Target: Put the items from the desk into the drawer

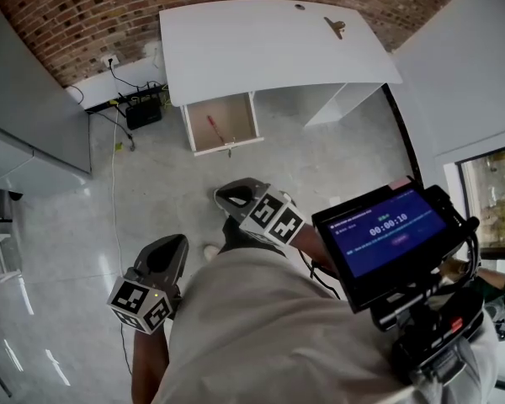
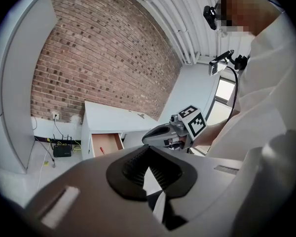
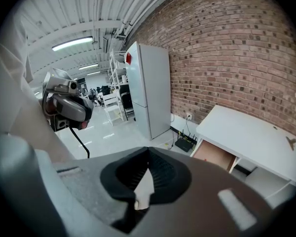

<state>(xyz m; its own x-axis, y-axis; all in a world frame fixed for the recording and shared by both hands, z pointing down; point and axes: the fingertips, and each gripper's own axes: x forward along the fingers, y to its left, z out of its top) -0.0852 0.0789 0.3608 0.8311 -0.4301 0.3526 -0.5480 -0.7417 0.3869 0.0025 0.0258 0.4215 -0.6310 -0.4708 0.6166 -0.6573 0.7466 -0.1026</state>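
A white desk [image 1: 261,45] stands against the brick wall, far ahead of me. On its top lie a small brown clip-like item [image 1: 335,27] and a tiny dark item [image 1: 300,7]. Its wooden drawer [image 1: 223,123] is pulled out, with a thin red item [image 1: 211,127] inside. My left gripper [image 1: 175,244] and right gripper [image 1: 227,197] hang near my body over the floor, well short of the desk. Both are shut with nothing between the pads. The left gripper view shows its shut gripper [image 2: 148,151], the right gripper [image 2: 170,131] and the drawer [image 2: 106,143]. The right gripper view shows its shut gripper [image 3: 148,154] and the desk [image 3: 251,137].
A black router [image 1: 143,112] and cables lie on the grey floor left of the desk. A tall white cabinet [image 3: 148,95] stands along the brick wall. A chest-mounted screen [image 1: 387,230] sits at lower right.
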